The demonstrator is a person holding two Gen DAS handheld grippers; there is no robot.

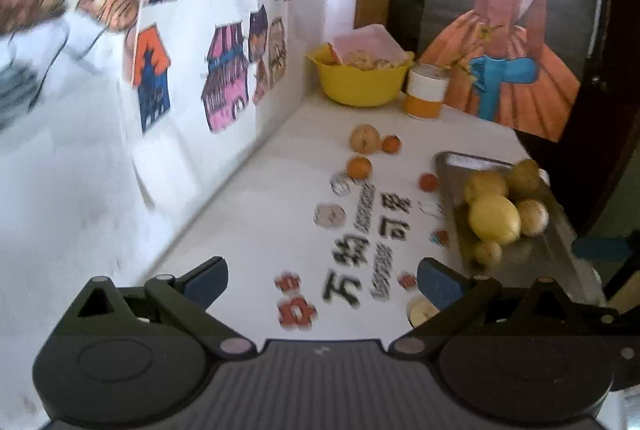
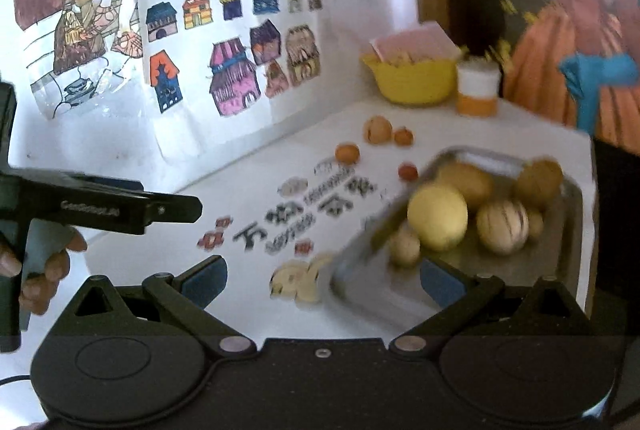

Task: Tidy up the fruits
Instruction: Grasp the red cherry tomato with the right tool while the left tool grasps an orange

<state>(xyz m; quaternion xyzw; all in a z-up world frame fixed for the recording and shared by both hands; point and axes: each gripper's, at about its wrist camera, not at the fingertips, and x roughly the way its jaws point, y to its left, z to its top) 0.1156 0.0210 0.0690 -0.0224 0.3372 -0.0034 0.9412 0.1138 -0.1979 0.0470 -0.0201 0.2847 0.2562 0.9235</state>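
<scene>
Both grippers stood wide open and empty, the left gripper [image 1: 322,280] nearer the loose small oranges [image 1: 359,167] lying ahead and slightly right of it, while the right gripper [image 2: 324,280] hung just before the metal tray [image 2: 576,198] of yellow fruit.

Both wrist views look forward over the white table [image 1: 256,214] from nearby, sharing the metal tray [image 2: 472,154].
</scene>
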